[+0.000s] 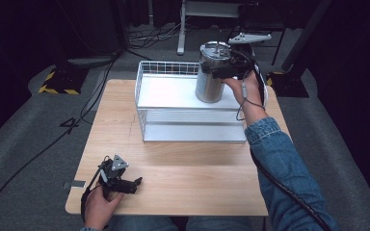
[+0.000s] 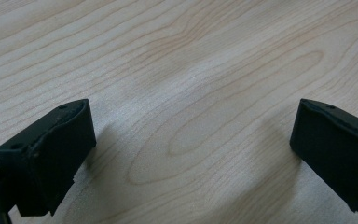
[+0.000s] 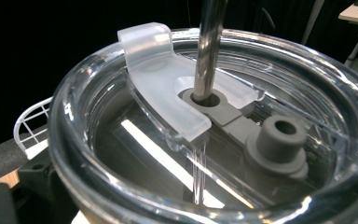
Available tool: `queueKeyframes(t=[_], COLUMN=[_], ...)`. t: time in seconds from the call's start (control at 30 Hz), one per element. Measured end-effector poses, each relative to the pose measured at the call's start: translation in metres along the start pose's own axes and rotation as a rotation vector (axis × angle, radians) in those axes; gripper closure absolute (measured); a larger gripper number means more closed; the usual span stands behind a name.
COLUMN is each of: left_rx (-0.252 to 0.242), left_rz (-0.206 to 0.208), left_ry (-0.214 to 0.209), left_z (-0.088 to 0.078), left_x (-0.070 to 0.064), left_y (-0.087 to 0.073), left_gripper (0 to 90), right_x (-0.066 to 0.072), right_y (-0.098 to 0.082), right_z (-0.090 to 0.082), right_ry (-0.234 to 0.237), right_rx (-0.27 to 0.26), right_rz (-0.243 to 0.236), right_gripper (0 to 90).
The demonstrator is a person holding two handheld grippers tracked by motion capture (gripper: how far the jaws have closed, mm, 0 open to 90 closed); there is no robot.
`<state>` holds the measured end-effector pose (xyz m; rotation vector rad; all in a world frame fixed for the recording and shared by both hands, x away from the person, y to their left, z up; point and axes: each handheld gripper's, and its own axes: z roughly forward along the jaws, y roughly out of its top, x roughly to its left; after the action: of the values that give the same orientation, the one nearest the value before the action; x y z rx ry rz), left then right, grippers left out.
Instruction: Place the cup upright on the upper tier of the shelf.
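We see both grippers as black, blocky hardware. Left gripper (image 1: pixel 134 183): matte black body, grey three-cornered plate (image 1: pixel 119 162) on top with small dark fastener holes, black cable looping from its back end. In the left gripper view its two jaws are thick black blocks with rounded corners, each showing a small screw hole near the top edge; inner faces look finely textured. Right gripper (image 1: pixel 221 71): same black housing, thin black lead curling past the wrist, plus a thick black cable (image 1: pixel 289 192) trailing along the forearm. Right arm wears a blue denim sleeve (image 1: pixel 282 163) with stitched cuff; blue denim also shows on the legs.
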<state>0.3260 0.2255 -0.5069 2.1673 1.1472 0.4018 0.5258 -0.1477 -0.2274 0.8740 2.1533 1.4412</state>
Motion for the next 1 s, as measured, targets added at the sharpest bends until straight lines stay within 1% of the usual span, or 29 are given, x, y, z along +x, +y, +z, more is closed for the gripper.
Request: queueKeyframes(t=[0.3, 0.43, 0.6, 0.7, 0.87, 0.9, 1.0], left_rx=[0.002, 0.000, 0.000, 0.000, 0.000, 0.000, -0.001], left_rz=[0.000, -0.001, 0.000, 0.000, -0.001, -0.001, -0.001], left_ry=[-0.002, 0.000, 0.000, 0.000, 0.000, 0.000, 0.000], left_z=[-0.0001, 0.0000, 0.0000, 0.0000, 0.0000, 0.0000, 0.0001], left_x=[0.0001, -0.0001, 0.0000, 0.0000, 0.0000, 0.0000, -0.0001], left_y=[0.0001, 0.0000, 0.0000, 0.0000, 0.0000, 0.0000, 0.0000], left_gripper=[0.4, 0.5, 0.5, 0.5, 0.5, 0.5, 0.5], right_x=[-0.0002, -0.0003, -0.0011, -0.0042, -0.0033, -0.0026, -0.0023], right_y=[-0.0026, -0.0038, -0.0031, -0.0044, -0.0044, -0.0042, -0.0039], right_z=[0.0006, 0.0007, 0.0012, 0.0017, 0.0000, -0.0012, -0.0048], right_ry=[0.010, 0.007, 0.004, 0.027, 0.023, 0.024, 0.025], right_rx=[-0.011, -0.017, -0.008, -0.001, 0.000, 0.003, -0.001], right_rz=[-0.022, -0.021, -0.018, -0.010, -0.012, -0.006, -0.011], right_gripper=[3.4, 2.8, 0.0, 0.0, 0.0, 0.0, 0.0])
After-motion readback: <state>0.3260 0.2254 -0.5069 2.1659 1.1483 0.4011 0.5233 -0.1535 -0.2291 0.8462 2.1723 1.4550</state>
